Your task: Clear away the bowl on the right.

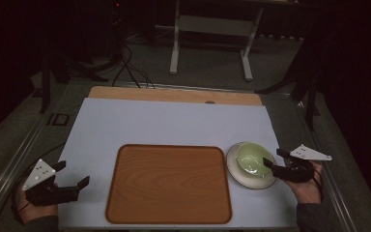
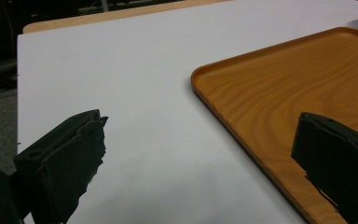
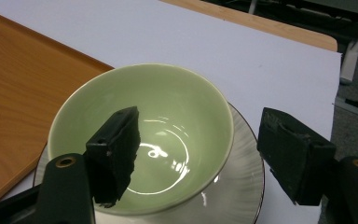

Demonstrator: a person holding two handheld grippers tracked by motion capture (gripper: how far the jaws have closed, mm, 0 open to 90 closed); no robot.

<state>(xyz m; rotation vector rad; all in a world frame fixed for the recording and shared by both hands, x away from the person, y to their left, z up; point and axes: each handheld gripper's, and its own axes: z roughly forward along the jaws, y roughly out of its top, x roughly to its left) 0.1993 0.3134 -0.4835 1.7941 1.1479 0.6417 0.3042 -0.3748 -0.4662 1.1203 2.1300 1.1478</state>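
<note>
From above, my right gripper is held low by my hand, pointing left at the green bowl. The bowl sits on a pale, round plate; one jaw reaches over the bowl's near rim, the other lies outside it. My left gripper rests at the white mat's left edge, jaws wide apart with nothing between them, aimed toward the rounded wooden tray.

Along my left gripper, the jaws stand wide over bare matte mat; the tray's raised, grained rim runs under my right-hand jaw.

Along my right gripper, the jaws are spread fully and straddle the bowl's wall: one inside the glossy glazed hollow, one outside over the faintly ribbed plate. The pads don't press on the rim.
</note>
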